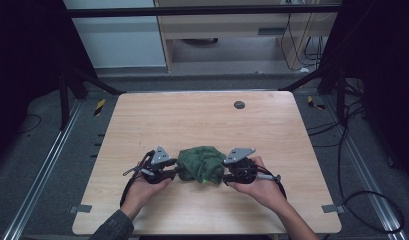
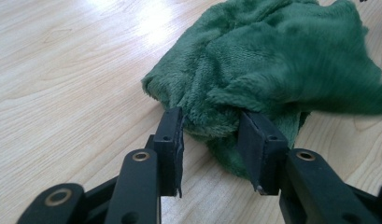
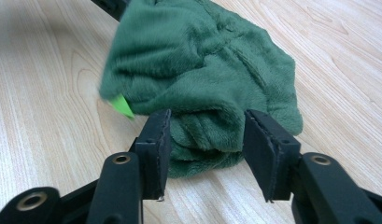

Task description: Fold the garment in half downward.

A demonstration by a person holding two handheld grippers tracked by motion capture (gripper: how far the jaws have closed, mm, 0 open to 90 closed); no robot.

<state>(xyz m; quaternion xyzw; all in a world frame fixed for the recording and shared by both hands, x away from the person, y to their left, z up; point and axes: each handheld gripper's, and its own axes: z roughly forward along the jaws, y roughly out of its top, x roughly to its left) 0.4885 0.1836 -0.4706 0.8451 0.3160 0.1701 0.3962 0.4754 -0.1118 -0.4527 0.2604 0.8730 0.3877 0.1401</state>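
A crumpled dark green plush cloth (image 1: pixel 202 164) lies on the wooden table (image 1: pixel 192 120) near the front middle. My left gripper (image 1: pixel 178 172) is at its left edge and my right gripper (image 1: pixel 223 175) at its right edge, each held by a hand. In the left gripper view the jaws stand apart, open, with a fold of the cloth (image 2: pixel 272 60) reaching between the fingertips (image 2: pixel 172 135). In the right gripper view the jaws are also open, straddling a thick fold of the cloth (image 3: pixel 202 70). A bright green tag (image 3: pixel 121 105) pokes out beside the left jaw.
A small dark round disc (image 1: pixel 239 104) sits in the tabletop at the back right. Grey tape marks (image 1: pixel 81 208) are stuck near both front corners. Black frame posts and floor cables (image 1: pixel 372 200) surround the table.
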